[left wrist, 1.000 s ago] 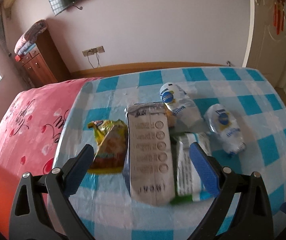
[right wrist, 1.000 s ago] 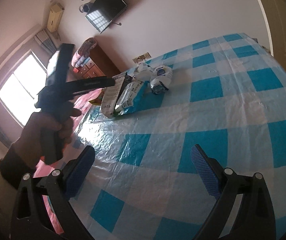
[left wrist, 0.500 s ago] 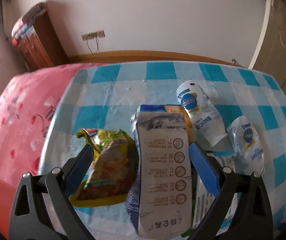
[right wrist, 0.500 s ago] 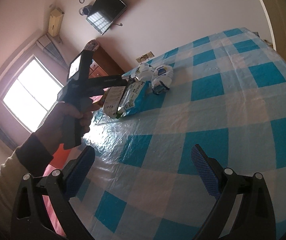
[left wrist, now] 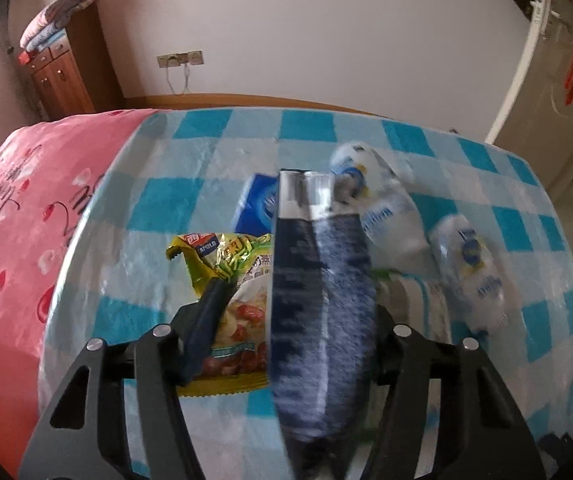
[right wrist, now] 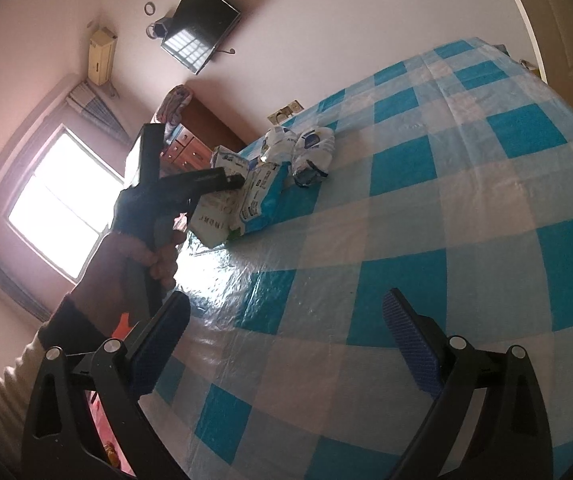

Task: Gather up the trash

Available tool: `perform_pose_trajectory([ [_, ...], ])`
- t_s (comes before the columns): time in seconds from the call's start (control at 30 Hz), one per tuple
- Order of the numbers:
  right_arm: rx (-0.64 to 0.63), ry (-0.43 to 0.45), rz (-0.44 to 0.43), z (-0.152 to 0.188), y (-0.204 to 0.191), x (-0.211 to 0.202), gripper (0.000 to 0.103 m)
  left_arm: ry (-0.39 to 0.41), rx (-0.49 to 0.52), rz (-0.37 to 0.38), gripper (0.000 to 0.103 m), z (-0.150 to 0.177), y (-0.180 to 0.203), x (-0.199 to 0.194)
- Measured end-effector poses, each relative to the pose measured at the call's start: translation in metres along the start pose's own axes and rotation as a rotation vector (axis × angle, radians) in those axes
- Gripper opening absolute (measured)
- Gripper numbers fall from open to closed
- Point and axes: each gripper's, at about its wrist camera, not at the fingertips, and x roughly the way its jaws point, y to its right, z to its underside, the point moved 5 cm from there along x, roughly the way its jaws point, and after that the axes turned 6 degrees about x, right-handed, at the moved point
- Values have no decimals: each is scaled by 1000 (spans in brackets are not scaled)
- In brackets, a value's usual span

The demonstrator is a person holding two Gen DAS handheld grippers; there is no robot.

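Observation:
My left gripper is shut on a tall blue-and-silver snack bag, which stands on edge between the jaws, blurred. A yellow-green nut packet lies left of it, under the left finger. Two crumpled water bottles lie to the right, and a blue carton behind. In the right wrist view the left gripper sits at the trash pile. My right gripper is open and empty over the checked tablecloth.
A white-green packet lies right of the held bag. A pink bedspread borders the table on the left. A wooden cabinet stands by the far wall, a door at the right.
My left gripper has moved forward and closed on the blue-and-silver bag, which has turned onto its edge. My right gripper stays open and has hardly moved.

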Motion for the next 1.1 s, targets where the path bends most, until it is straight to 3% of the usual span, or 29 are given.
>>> perform_pose_trajectory([
  [0.57,-13,-3,25,2,-1,2,96,2,68,199,60,92,71,-66],
  [0.7,-31,-8,35,4,-3,3,96,19,73,191,77,103,74,-76],
  [0.9,-19,-13,34,3,-1,4,96,78,154,132,87,113,73,-98],
  [1.03,-12,-12,30,3,0,4,96,77,78,130,87,110,56,-101],
  [1.1,-19,-16,26,4,-1,5,96,71,-29,194,87,106,41,-102],
])
